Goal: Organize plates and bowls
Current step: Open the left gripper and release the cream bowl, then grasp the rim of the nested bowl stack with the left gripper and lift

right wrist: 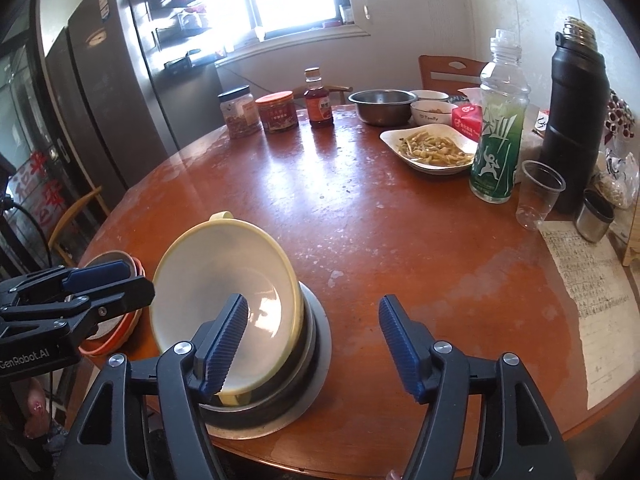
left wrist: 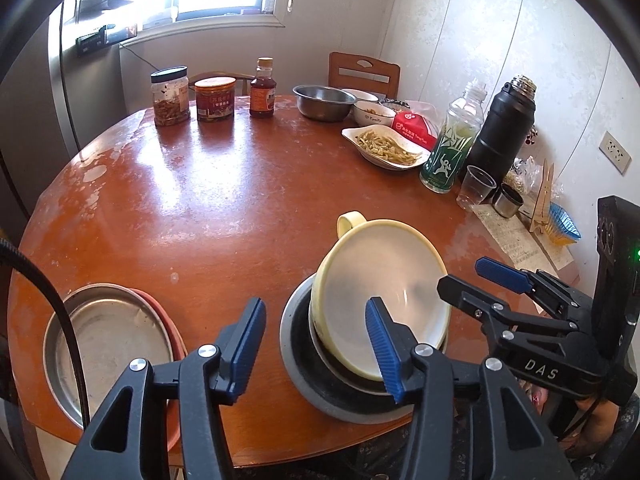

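A pale yellow bowl with a handle rests tilted inside a dark metal bowl on a round wooden table; both show in the right wrist view, the yellow bowl over the dark bowl. A metal plate lies on an orange plate at the near left. My left gripper is open, between the plates and the bowls. My right gripper is open, its left finger in front of the yellow bowl. It shows at right in the left wrist view.
At the far side stand two jars, a sauce bottle, a steel bowl, a white bowl and a dish of food. A green bottle, black flask, plastic cup and paper stand at right.
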Motion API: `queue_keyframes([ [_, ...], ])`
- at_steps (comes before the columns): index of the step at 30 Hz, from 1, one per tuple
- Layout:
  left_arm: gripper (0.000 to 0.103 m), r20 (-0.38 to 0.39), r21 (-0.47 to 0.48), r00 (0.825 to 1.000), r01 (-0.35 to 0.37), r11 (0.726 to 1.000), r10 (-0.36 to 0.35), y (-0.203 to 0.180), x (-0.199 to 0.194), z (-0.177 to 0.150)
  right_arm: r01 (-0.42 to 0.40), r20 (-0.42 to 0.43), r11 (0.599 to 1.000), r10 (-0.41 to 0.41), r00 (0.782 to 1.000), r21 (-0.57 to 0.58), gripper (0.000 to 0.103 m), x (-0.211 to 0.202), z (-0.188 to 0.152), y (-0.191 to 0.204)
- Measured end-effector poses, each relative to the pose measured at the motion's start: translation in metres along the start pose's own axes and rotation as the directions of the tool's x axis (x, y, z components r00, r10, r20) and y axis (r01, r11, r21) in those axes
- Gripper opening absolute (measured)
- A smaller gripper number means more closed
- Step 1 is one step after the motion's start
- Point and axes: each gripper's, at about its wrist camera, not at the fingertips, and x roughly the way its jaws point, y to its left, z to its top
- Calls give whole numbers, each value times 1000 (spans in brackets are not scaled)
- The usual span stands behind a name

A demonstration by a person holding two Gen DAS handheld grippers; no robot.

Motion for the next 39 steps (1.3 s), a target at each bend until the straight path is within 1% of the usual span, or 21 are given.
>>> queue_keyframes([
  [4,55,-6,-9,1000,-12,1000,12,2,-2,-4,5,4,1000,-5,1000,-4,74,-4,-1,1],
  [7,56,-6,-20,1000,-2,1000,1,4,-4,-8,1,5,1000,-1,1000,-7,74,-6,-3,1],
  [13,57,-29,-26,1000,-7,1000,6,4,-2,-16,-35,-13,999,35,999,21,76,-6,-8,-1],
  [23,57,-63,-37,998,16,999,-19,4,5,-30,-38,-40,999,39,998,21,77,-1,-19,2],
  [26,57,-74,-52,997,27,998,-31,7,8,-33,-56,-55,998,57,997,37,78,3,-22,2],
  [30,58,-77,-90,996,44,995,-51,12,12,-37,-54,-67,998,57,996,39,78,8,-25,5],
  [39,63,-94,-127,992,76,989,-89,13,24,-31,-88,-101,990,100,990,112,78,26,-25,1],
])
